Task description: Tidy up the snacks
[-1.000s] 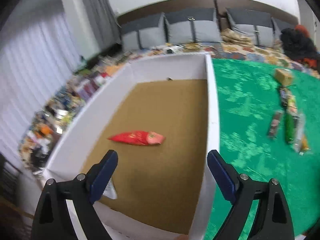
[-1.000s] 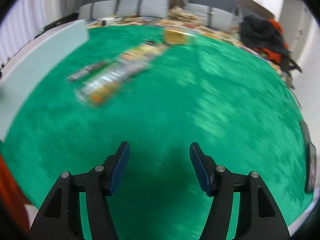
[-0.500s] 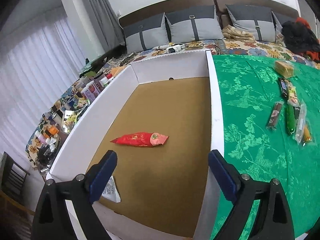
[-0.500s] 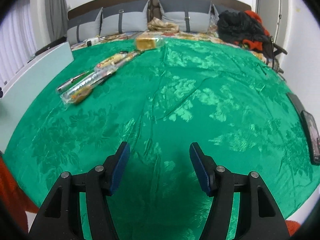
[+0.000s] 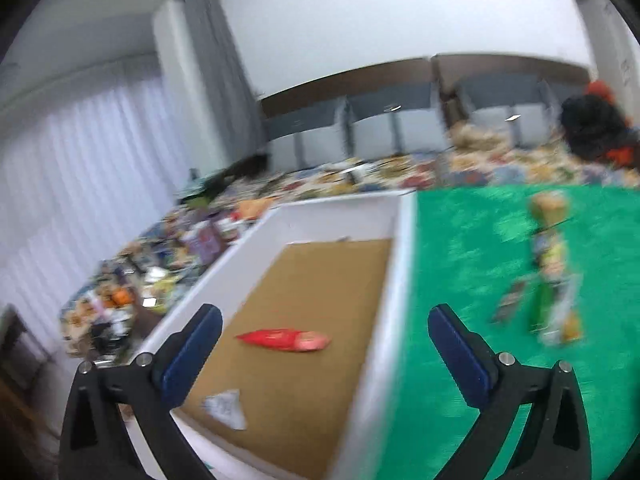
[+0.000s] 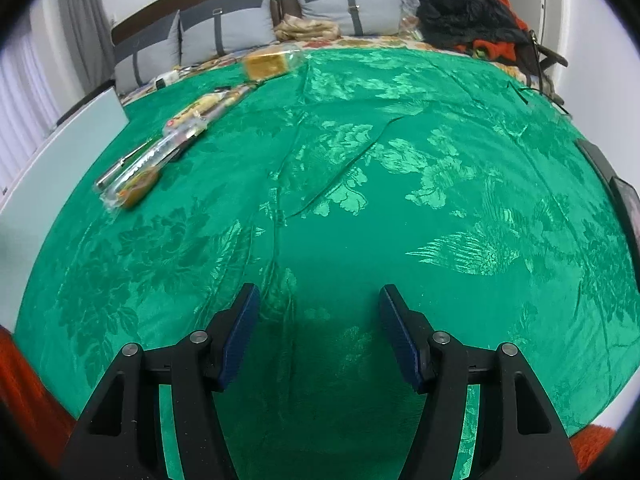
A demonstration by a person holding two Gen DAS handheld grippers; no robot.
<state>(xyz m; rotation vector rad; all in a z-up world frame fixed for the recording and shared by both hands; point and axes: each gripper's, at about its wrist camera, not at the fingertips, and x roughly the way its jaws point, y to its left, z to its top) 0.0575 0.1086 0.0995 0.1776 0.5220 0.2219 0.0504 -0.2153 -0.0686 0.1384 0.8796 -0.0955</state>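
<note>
My left tongs (image 5: 324, 340) rose, opening, empty | left view only: red snack (image 5: 286, 339) in white box (image 5: 394, 280) | right tongs (image 6: 316, 332) spread, empty, over bare green cloth (image 6: 400, 220); snack row (image 6: 160, 152) far-left.

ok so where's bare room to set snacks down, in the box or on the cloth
Most of the box floor is bare, beyond and beside the red packet. The green cloth is free between the snack row and the right gripper. It is crowded only along that row.

Left wrist view over white box (image 5: 400, 264), right wrist view low over green cloth (image 6: 360, 160) (both show snack row (image 6: 160, 152))
</note>
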